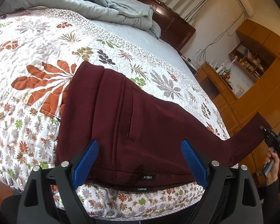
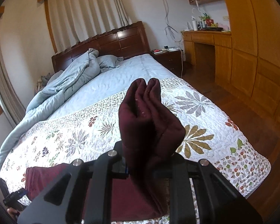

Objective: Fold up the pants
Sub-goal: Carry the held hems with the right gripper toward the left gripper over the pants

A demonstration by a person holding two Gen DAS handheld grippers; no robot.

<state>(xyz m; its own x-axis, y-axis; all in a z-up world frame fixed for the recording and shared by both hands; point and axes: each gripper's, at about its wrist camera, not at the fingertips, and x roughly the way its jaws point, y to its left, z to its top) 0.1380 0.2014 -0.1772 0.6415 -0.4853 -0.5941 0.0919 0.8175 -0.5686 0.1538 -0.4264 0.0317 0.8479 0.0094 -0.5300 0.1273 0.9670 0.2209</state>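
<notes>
Dark maroon pants (image 1: 121, 123) lie on the floral quilt (image 1: 37, 56), the waistband with its two labels at the near bed edge. My left gripper (image 1: 140, 142) hovers open over the waistband, its blue pads (image 1: 89, 160) spread wide and gripping nothing. The legs stretch to the right, off the bed edge, up to my right gripper (image 1: 270, 134), held by a person's hand (image 1: 272, 160). In the right wrist view my right gripper (image 2: 145, 160) is shut on the leg ends (image 2: 149, 119), which stick up as a folded bunch and hide its fingers. The waist part (image 2: 43, 179) lies at the lower left beside the left gripper (image 2: 13, 199).
A bunched grey-blue duvet (image 2: 65, 85) lies by the dark wooden headboard (image 2: 110, 43). A nightstand (image 2: 169, 57), a wooden desk (image 2: 205, 43) and tall cabinets (image 2: 252, 46) stand to the right across the wooden floor (image 2: 242, 115). Curtains hang behind the bed.
</notes>
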